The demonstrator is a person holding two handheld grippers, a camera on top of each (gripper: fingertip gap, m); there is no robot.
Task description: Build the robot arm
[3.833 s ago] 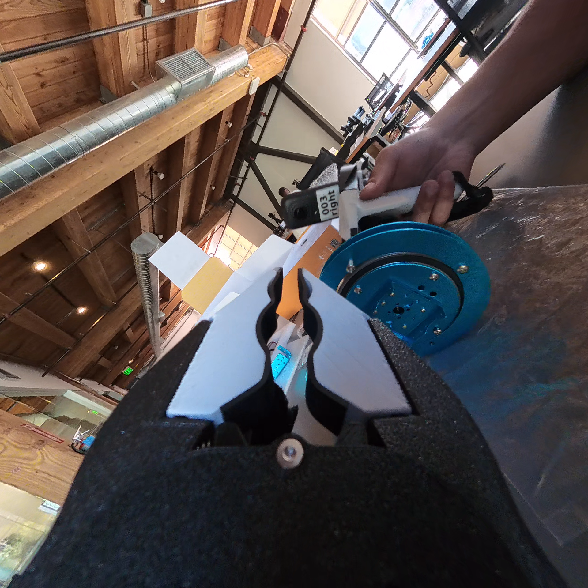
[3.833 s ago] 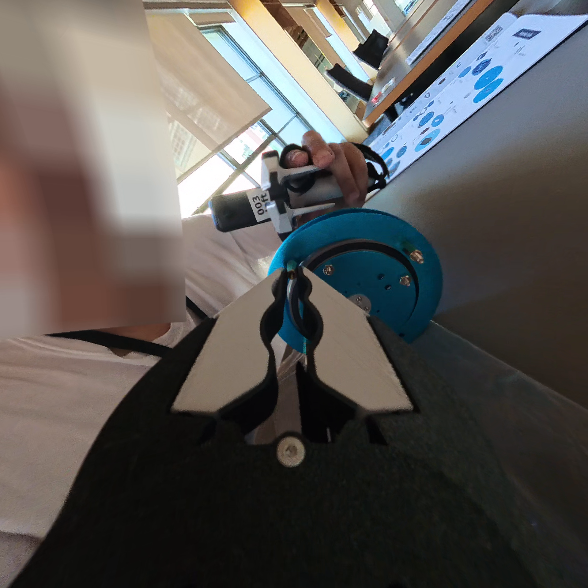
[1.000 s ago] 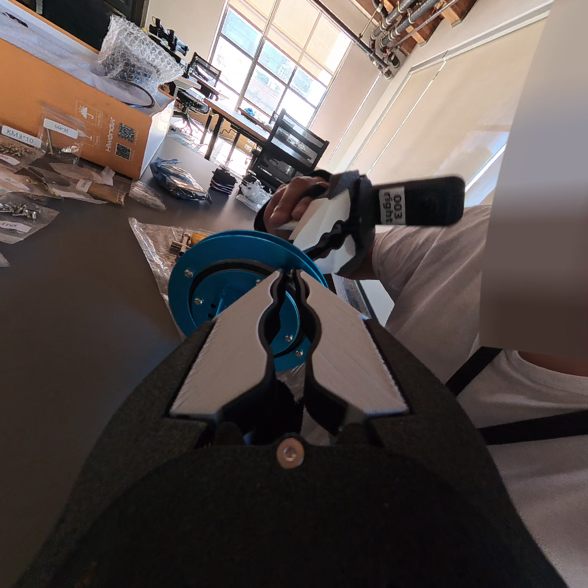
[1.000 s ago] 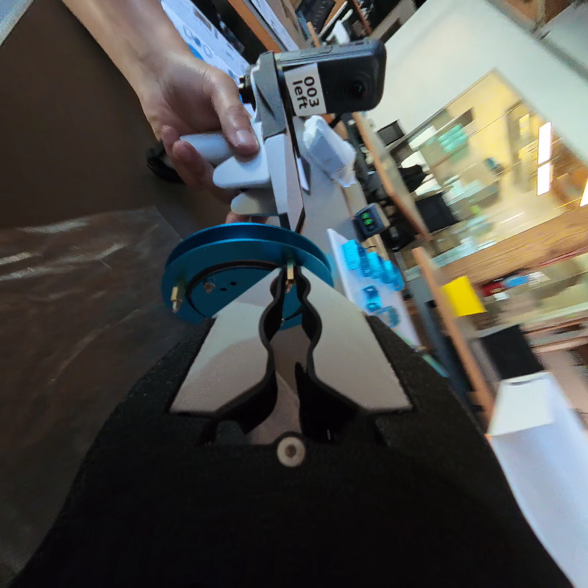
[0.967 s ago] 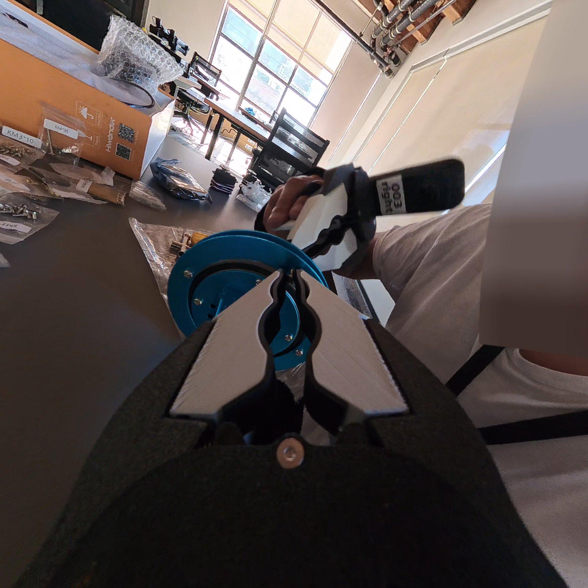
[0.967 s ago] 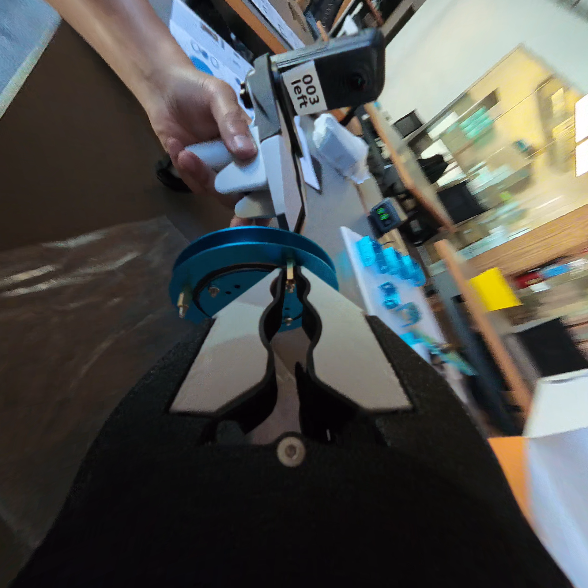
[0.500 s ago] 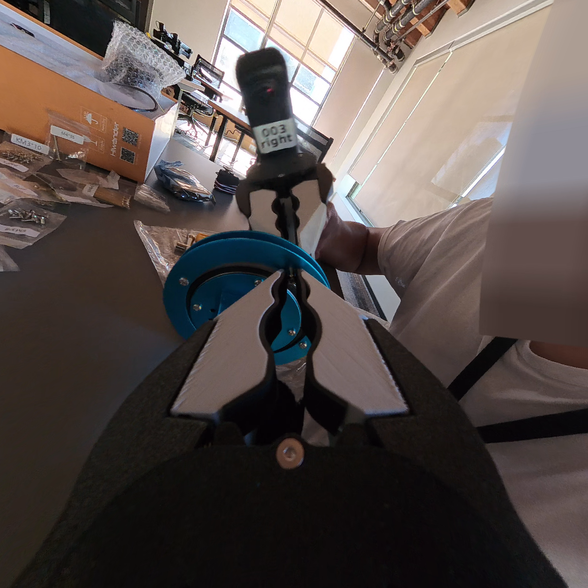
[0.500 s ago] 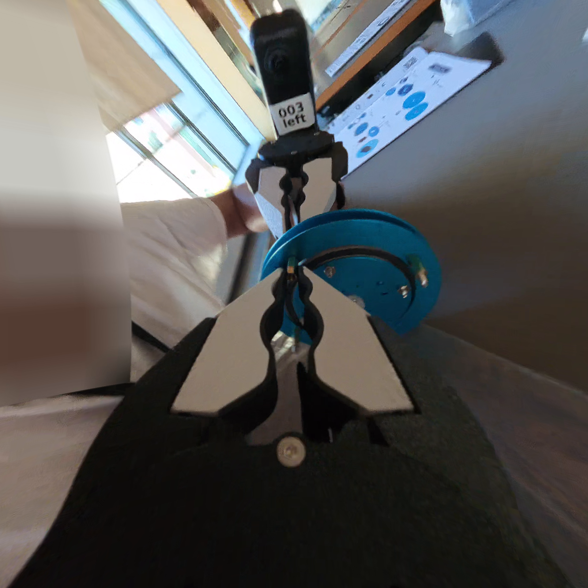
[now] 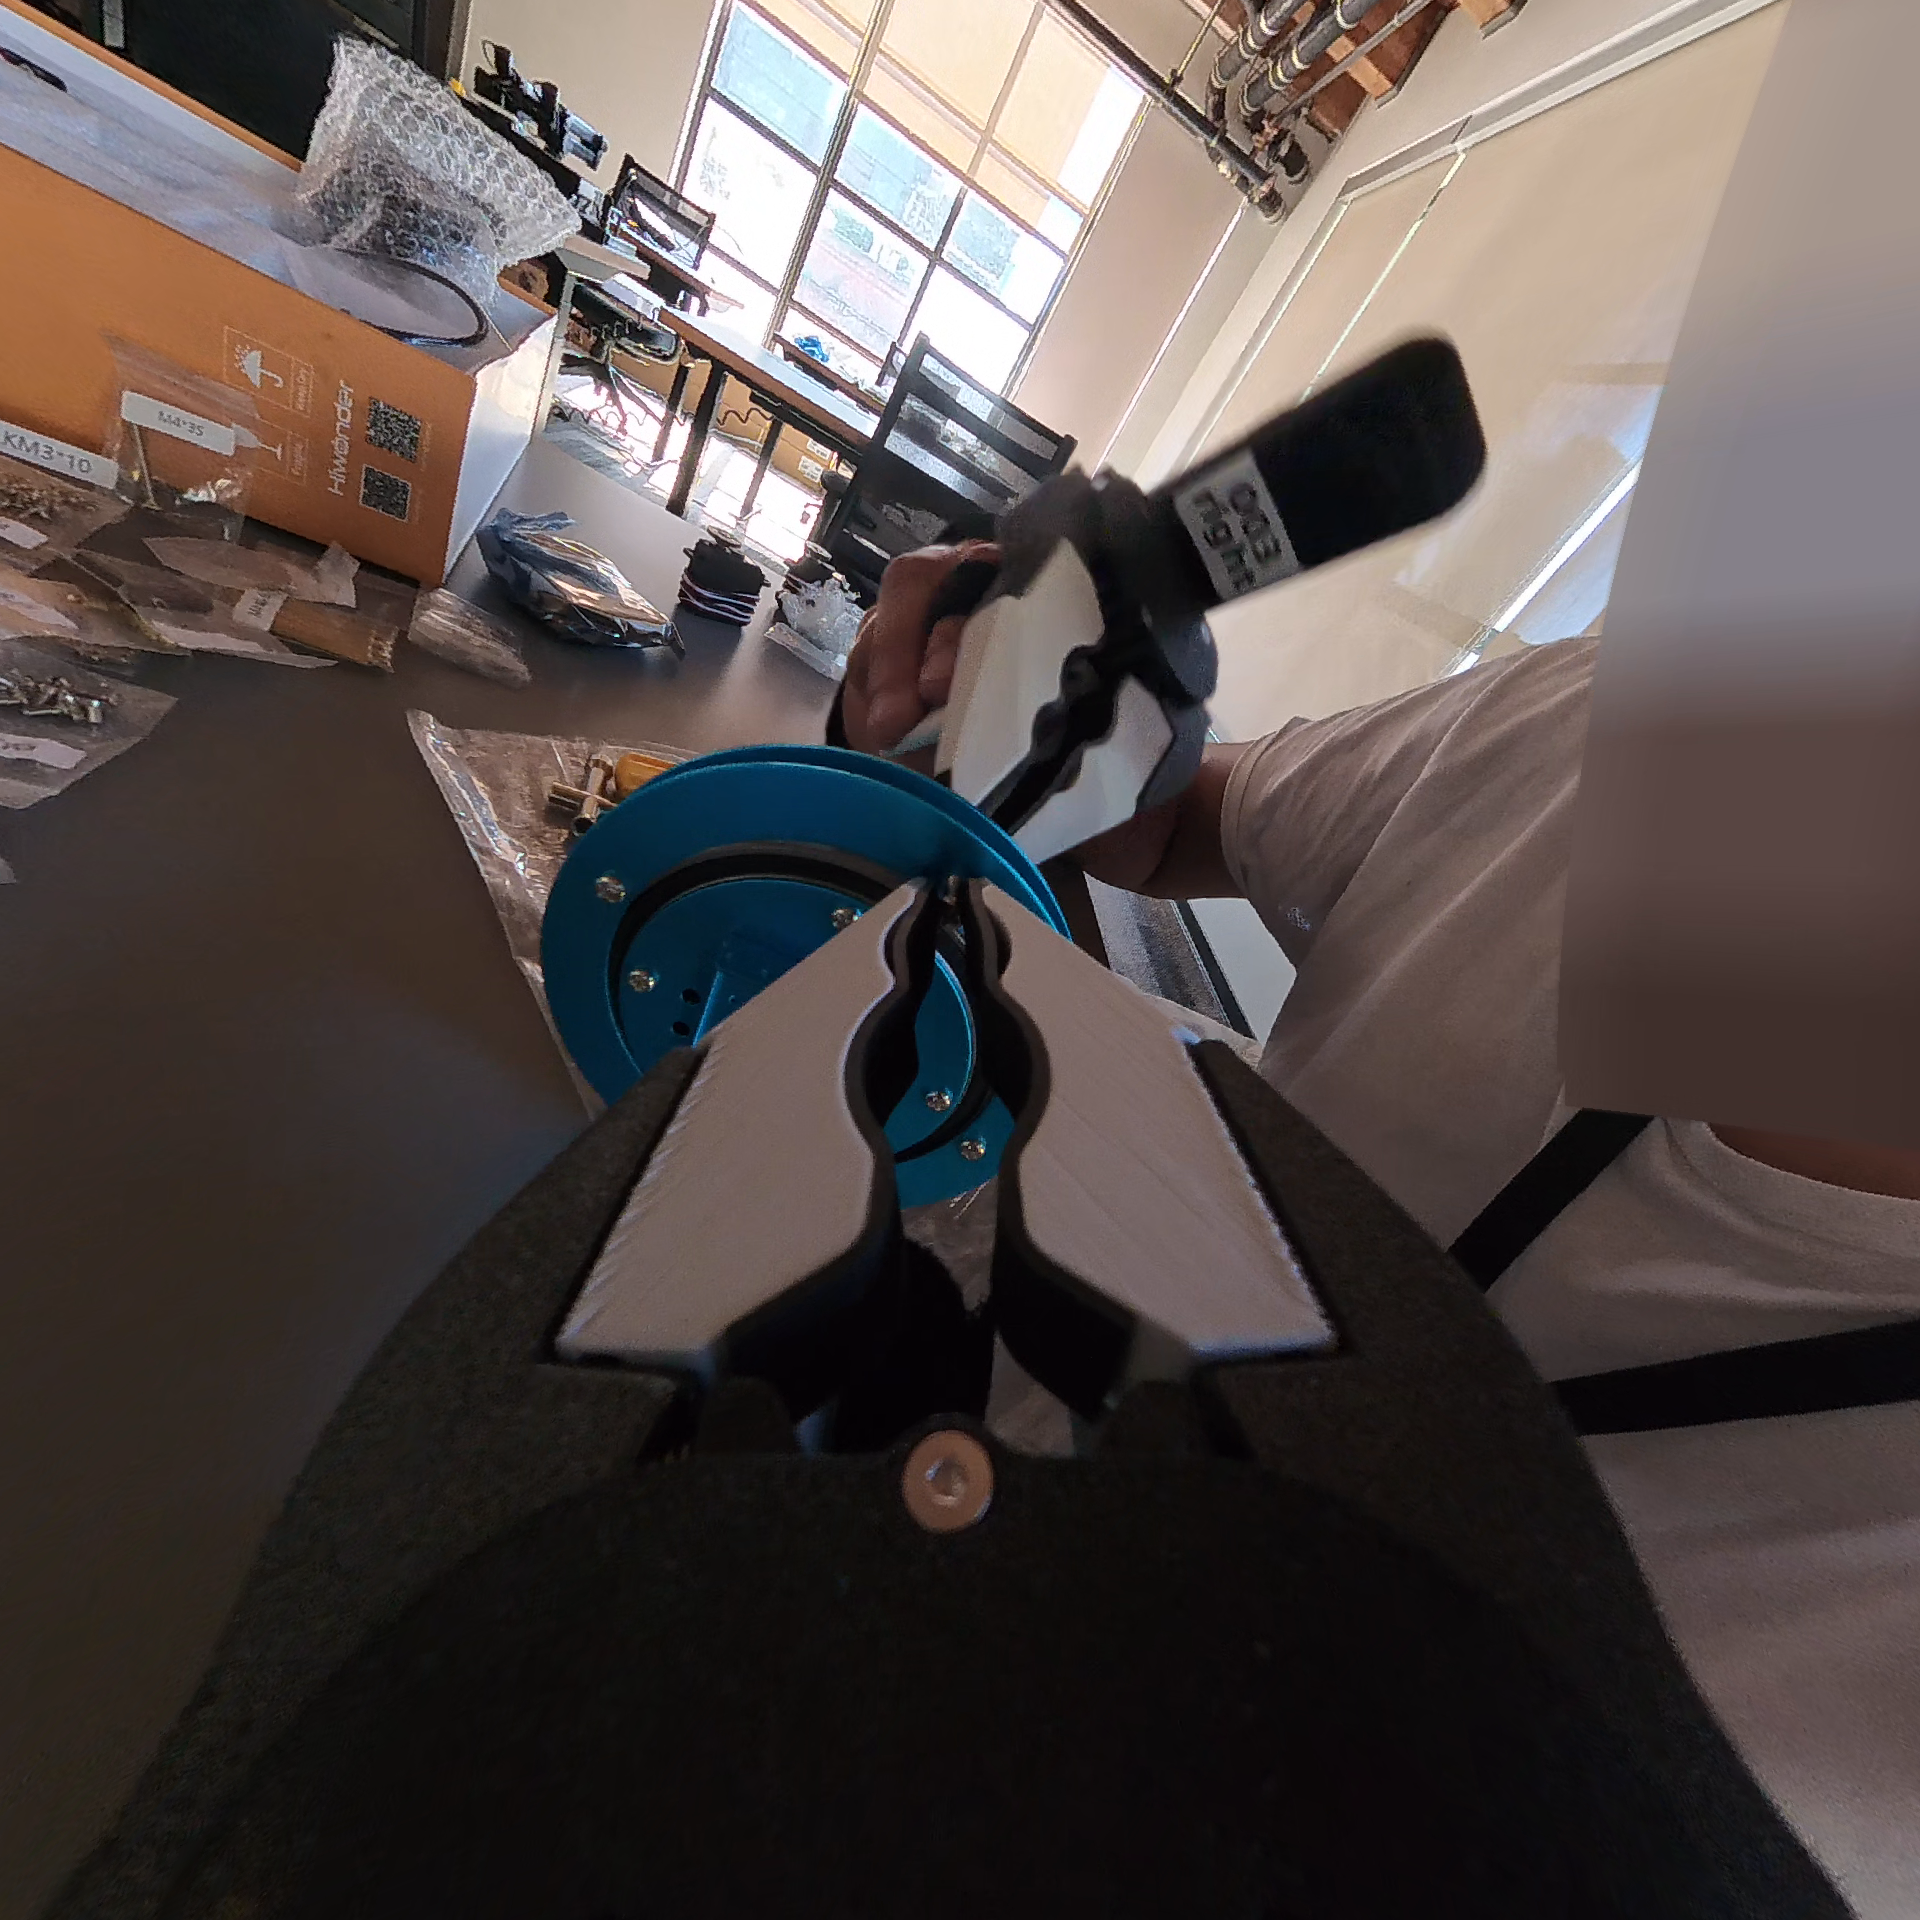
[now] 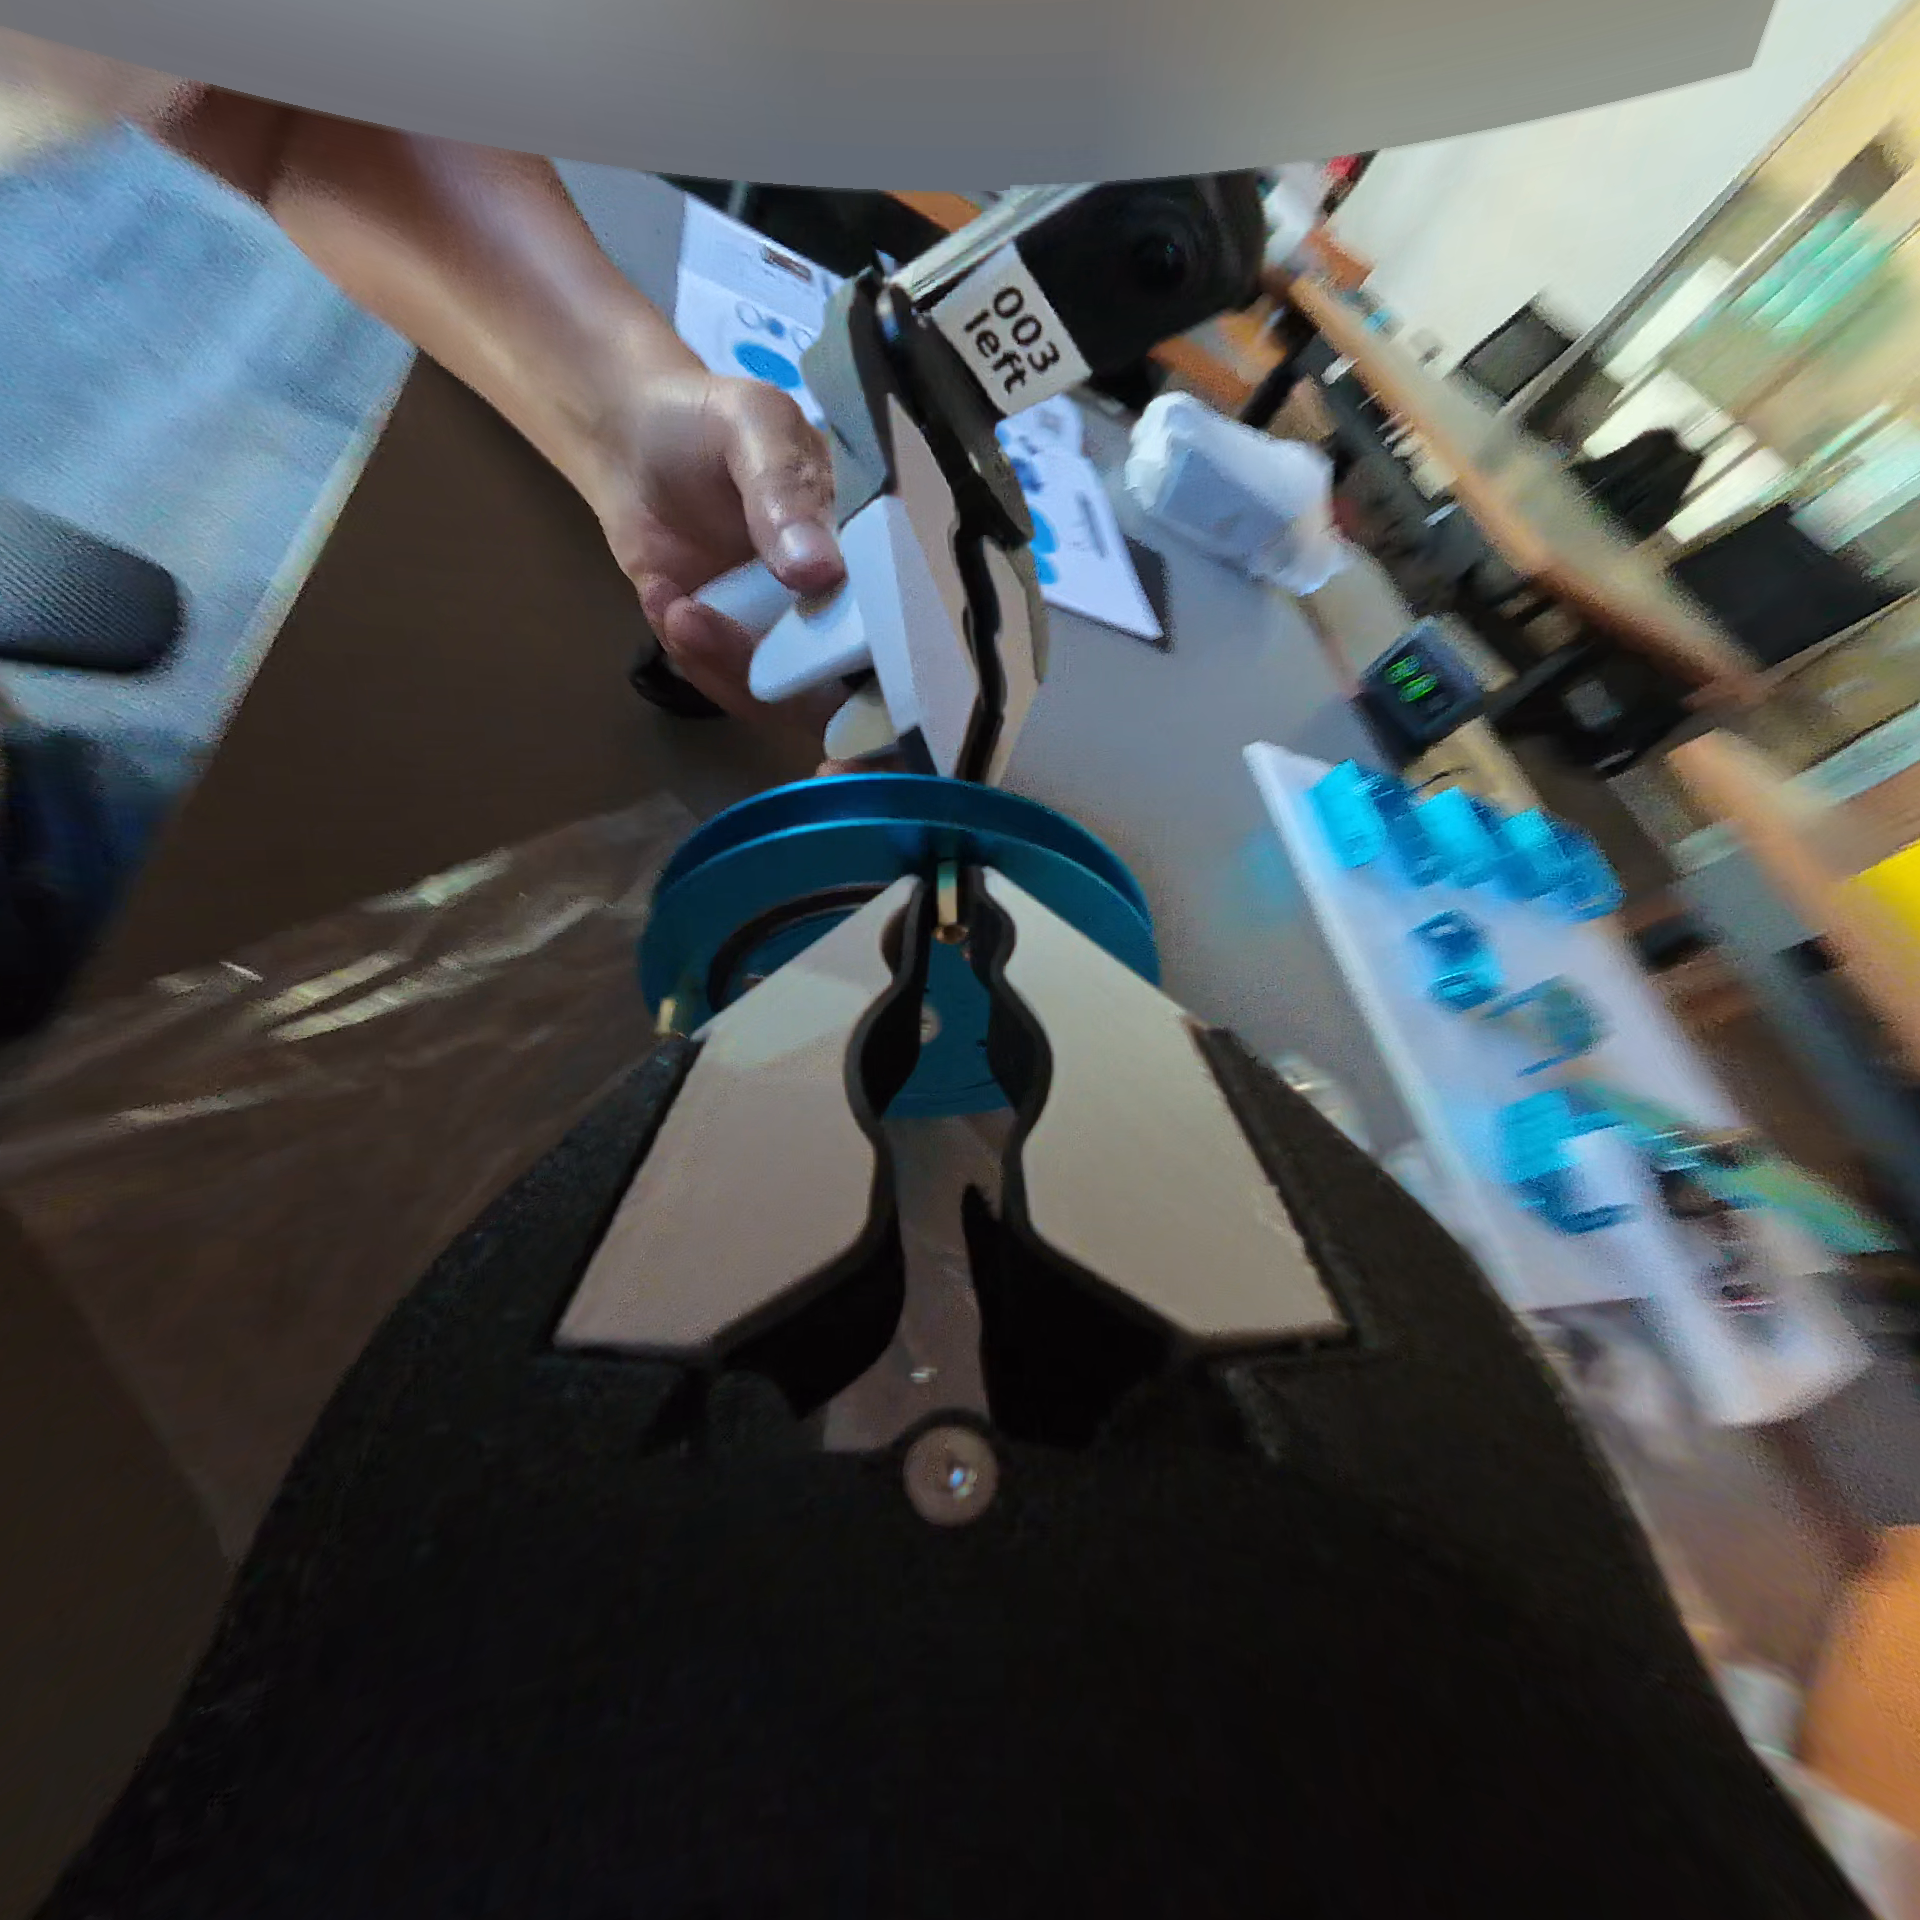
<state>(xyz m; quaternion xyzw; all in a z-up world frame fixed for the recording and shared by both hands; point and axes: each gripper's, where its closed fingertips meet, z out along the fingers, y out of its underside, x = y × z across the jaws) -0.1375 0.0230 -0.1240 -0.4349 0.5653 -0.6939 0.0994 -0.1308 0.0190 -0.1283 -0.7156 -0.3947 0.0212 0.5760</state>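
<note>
1. The dark surface (image 9: 260, 987) carries everything and fills the left of the left wrist view.
2. An orange cardboard box (image 9: 260, 416) stands at the surface's far left side, with a wad of bubble wrap (image 9: 416, 177) on top of it and small bags of screws (image 9: 62, 707) lying in front.
3. A crinkled clear plastic bag (image 9: 499, 790) lies flat under and beside the disc; small brass fittings show inside it.
4. A white sheet with blue parts (image 10: 1507, 1039) lies on the surface beyond the disc in the right wrist view, blurred.
5. The blue double-flanged disc (image 9: 748, 862) is tilted on edge over the plastic bag, held between both grippers.
6. The left gripper (image 9: 940, 894) has its jaws nearly closed, pinching the disc's near rim.
7. The right gripper (image 10: 951, 894) has its jaws drawn in to a narrow gap, clamped about a small brass standoff (image 10: 948, 902) at the disc's rim.
8. Each gripper shows in the other's view, at the disc's far edge, gripped by a hand (image 10: 727, 540).
</note>
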